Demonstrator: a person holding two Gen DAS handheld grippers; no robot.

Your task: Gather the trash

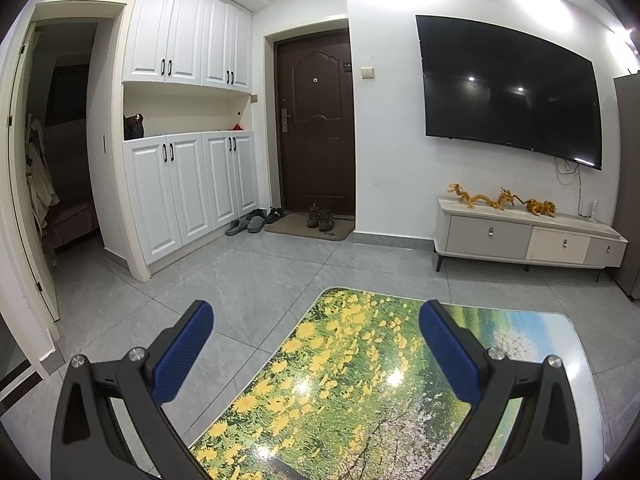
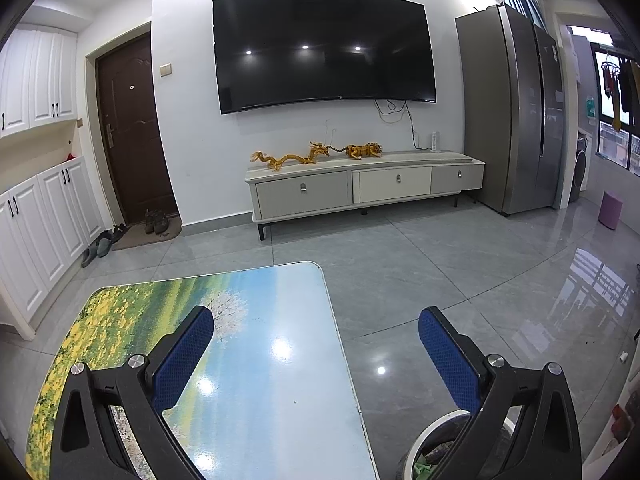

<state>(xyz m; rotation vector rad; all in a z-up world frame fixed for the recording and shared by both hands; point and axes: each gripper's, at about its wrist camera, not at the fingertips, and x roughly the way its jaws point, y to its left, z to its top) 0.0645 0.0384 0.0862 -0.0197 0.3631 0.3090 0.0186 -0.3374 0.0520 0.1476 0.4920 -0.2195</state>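
The round bin (image 2: 448,440) with something green in it stands on the floor beside the table (image 2: 280,360), whose top shows no trash, so the left gripper (image 1: 316,344) and right gripper (image 2: 316,344) both hang above it wide apart, holding nothing.

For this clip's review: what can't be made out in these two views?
- Bin, right wrist view: cut off by the bottom edge, half hidden behind the right gripper; contents unclear.
- Small white object on the floor, right wrist view: too small to identify.
- Table, left wrist view: near end hidden behind the left gripper.
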